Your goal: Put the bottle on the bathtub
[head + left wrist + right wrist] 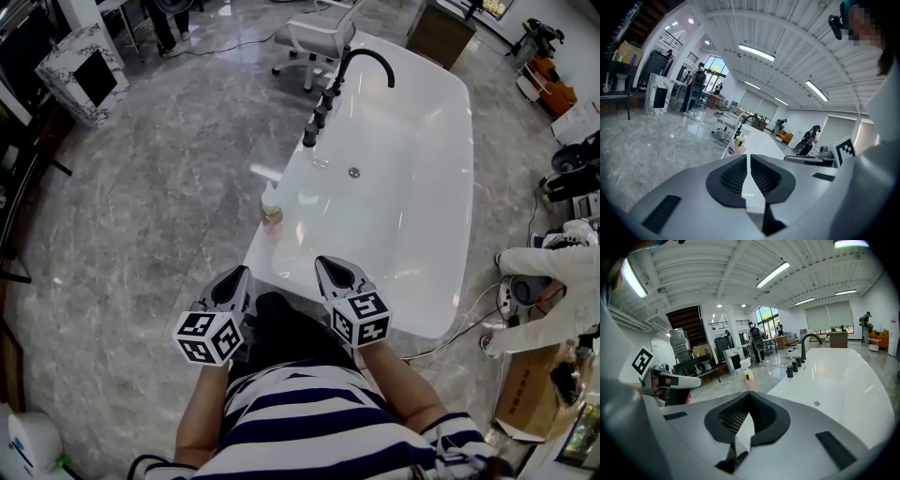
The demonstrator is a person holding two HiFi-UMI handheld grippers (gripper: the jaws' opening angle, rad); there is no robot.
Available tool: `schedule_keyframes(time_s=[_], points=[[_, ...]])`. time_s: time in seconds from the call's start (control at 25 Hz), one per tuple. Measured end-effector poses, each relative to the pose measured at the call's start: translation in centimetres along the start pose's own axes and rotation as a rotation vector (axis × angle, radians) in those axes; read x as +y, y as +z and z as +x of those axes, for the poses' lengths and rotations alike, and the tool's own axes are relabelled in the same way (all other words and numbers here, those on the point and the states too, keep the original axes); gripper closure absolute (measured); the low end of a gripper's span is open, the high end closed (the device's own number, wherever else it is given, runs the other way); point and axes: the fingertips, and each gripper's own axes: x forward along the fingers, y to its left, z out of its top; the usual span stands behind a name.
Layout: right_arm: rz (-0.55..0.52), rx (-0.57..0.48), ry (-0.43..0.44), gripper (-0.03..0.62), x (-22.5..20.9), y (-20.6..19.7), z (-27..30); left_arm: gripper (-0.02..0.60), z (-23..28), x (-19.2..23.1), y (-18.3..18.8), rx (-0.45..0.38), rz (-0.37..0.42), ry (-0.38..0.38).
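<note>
A small pink bottle with a gold cap stands upright on the left rim of the white bathtub. My left gripper and right gripper hover side by side short of the tub's near end, both shut with nothing between the jaws. In the left gripper view the bottle shows just above the closed left gripper, on the bathtub rim ahead. The right gripper view shows the bottle beyond the closed right gripper, left of the bathtub.
A black faucet and a row of black knobs stand on the tub's far left rim. An office chair is behind the tub. A person in white crouches at right by a cardboard box.
</note>
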Motion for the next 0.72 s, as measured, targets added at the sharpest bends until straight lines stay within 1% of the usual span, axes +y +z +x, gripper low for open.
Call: schedule_keyframes(time_s=[0.44,0.72], points=[[-0.001,0.005,0.018,0.568,0.47,0.39,0.16,0.545,-0.50,0.43,0.10,-0.006,-0.013,0.016],[0.030,0.014,0.021,0.568,0.41,0.18,0.30,0.545,-0.58,0.46,-0.06,-0.004,-0.038,0.021]])
